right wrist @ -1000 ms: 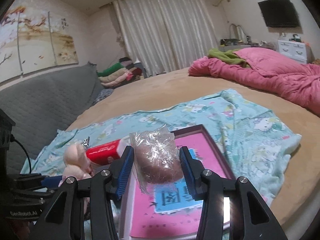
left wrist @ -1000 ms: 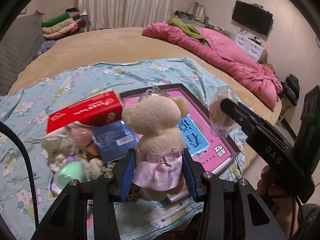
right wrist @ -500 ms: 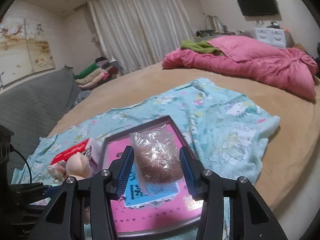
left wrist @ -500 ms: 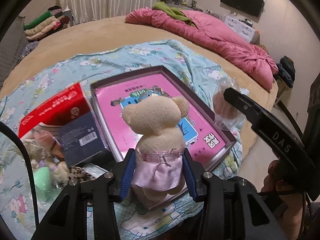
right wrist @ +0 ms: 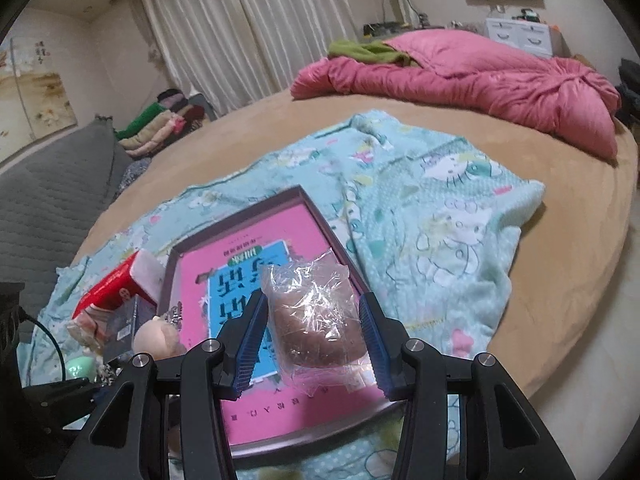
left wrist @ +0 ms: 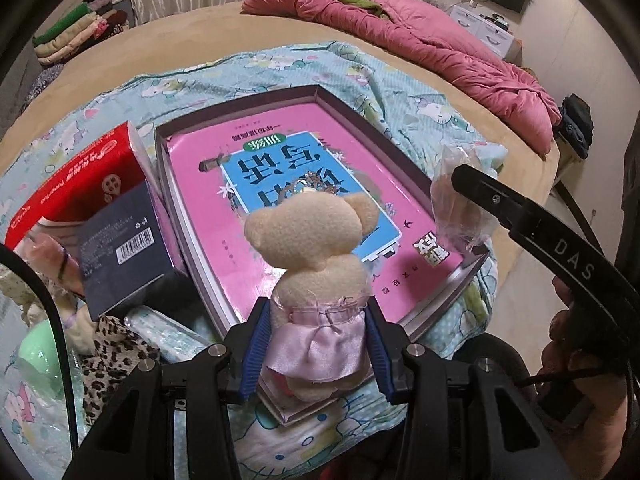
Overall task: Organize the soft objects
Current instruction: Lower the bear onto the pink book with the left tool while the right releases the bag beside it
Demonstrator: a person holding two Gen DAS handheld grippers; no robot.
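My left gripper [left wrist: 316,344] is shut on a cream teddy bear [left wrist: 316,248] in a pink satin skirt, held upright over the near end of a shallow purple box [left wrist: 384,136] that has a pink book [left wrist: 280,160] lying in it. The bear's head [right wrist: 154,338] shows low at the left of the right wrist view. My right gripper [right wrist: 316,340] is shut on a brown soft lump wrapped in clear plastic [right wrist: 316,320], above the same box [right wrist: 240,216]. That wrapped lump [left wrist: 456,208] and the right gripper's arm also appear at the right of the left wrist view.
Left of the box lie a red tissue pack [left wrist: 76,184], a dark blue carton [left wrist: 120,248], a leopard-print cloth [left wrist: 112,344], a green round thing [left wrist: 36,356] and other soft items. A turquoise cartoon blanket [right wrist: 440,208] covers the tan bed [right wrist: 560,288]. A pink quilt [right wrist: 480,76] lies further back.
Both grippers have come down and tilted further downward over the box, keeping their loads. The box and book now fill more of both views.
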